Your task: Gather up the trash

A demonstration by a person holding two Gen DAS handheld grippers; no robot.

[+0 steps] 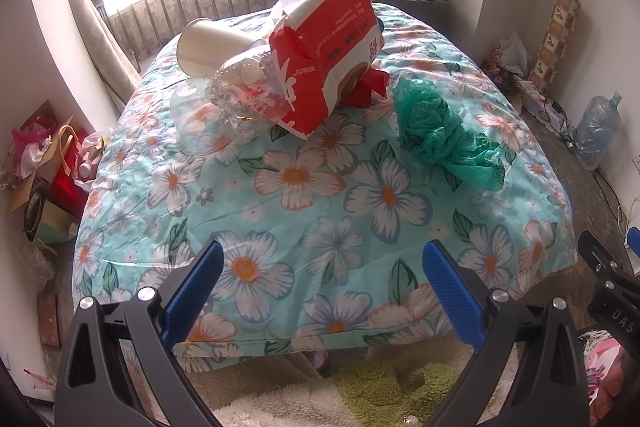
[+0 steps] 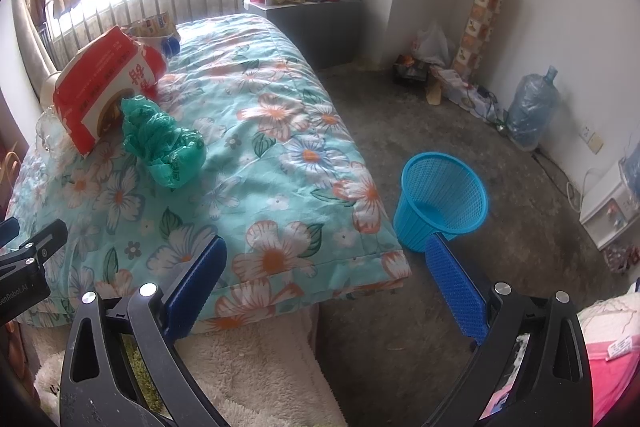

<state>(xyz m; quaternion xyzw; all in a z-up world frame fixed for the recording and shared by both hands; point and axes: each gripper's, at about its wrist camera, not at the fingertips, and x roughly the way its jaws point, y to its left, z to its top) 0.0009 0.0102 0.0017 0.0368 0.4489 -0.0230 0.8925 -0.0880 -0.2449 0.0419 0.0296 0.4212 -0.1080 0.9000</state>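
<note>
Trash lies on a floral quilt: a red and white paper bag, a crushed clear plastic bottle, a white paper cup, a red scrap and a crumpled green plastic bag. A blue mesh wastebasket stands on the floor right of the bed. My left gripper is open over the quilt's near edge, well short of the trash. My right gripper is open near the bed's corner, with the basket just beyond its right finger.
A bedside table with bottles stands by the window. A large water jug and boxes line the right wall. Bags and boxes crowd the floor left of the bed. A fluffy rug lies below the quilt.
</note>
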